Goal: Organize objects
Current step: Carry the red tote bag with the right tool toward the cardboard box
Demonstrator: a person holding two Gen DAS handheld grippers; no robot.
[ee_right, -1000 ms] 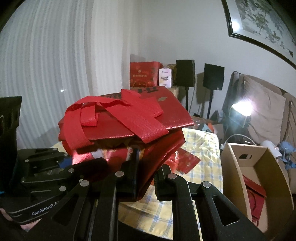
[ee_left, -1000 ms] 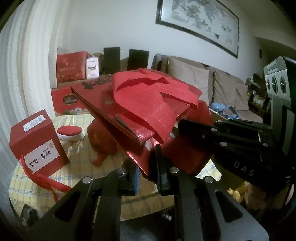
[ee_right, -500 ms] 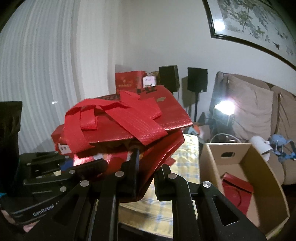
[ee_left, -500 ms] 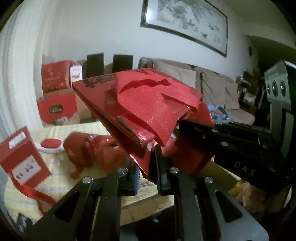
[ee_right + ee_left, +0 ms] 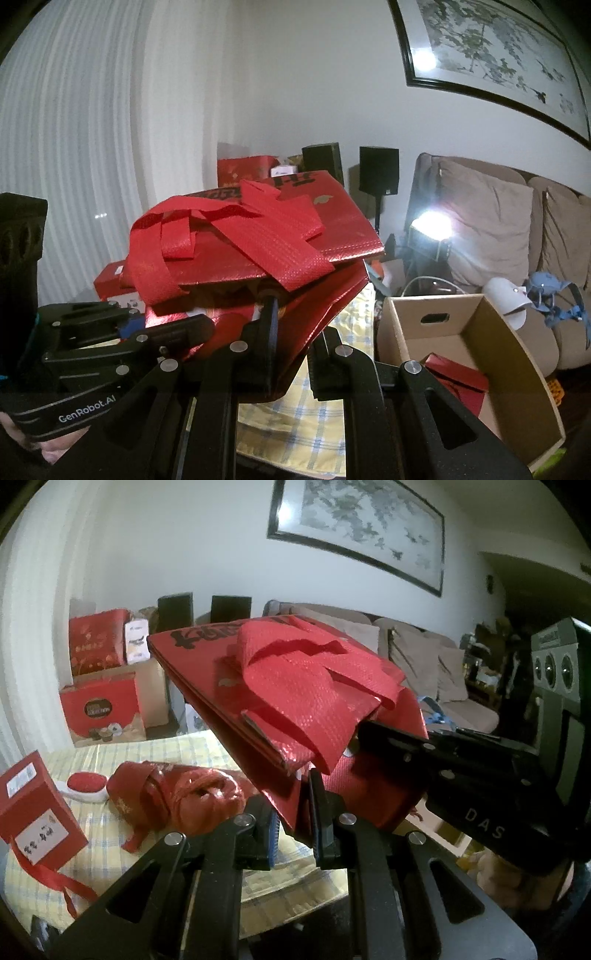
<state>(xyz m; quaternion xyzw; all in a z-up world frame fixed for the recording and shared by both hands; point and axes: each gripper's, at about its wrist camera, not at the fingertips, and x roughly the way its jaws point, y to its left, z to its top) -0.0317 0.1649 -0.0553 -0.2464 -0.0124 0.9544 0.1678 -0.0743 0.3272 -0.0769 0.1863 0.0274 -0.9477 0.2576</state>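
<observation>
Red bags (image 5: 288, 686), folded stack, airborne over checked table (image 5: 110, 853). Left wrist view: left gripper (image 5: 293, 819) pinching stack's near edge; table items slid further left and lower than a second ago. Right wrist view: right gripper (image 5: 291, 350) pinching same stack; cardboard box (image 5: 517, 354) at right now nearer, likely drop-off.

Left gripper (image 5: 293, 812): jaws nearly closed, pads clamped on the lower edge of the folded red bag (image 5: 295, 686), fingers pointing forward and slightly downward. Right gripper (image 5: 291, 343): jaws nearly closed, clamped on the same bag's opposite lower edge, tilted slightly downward. Both grippers sit side by side, each visible in the other's view, bag raised between them
</observation>
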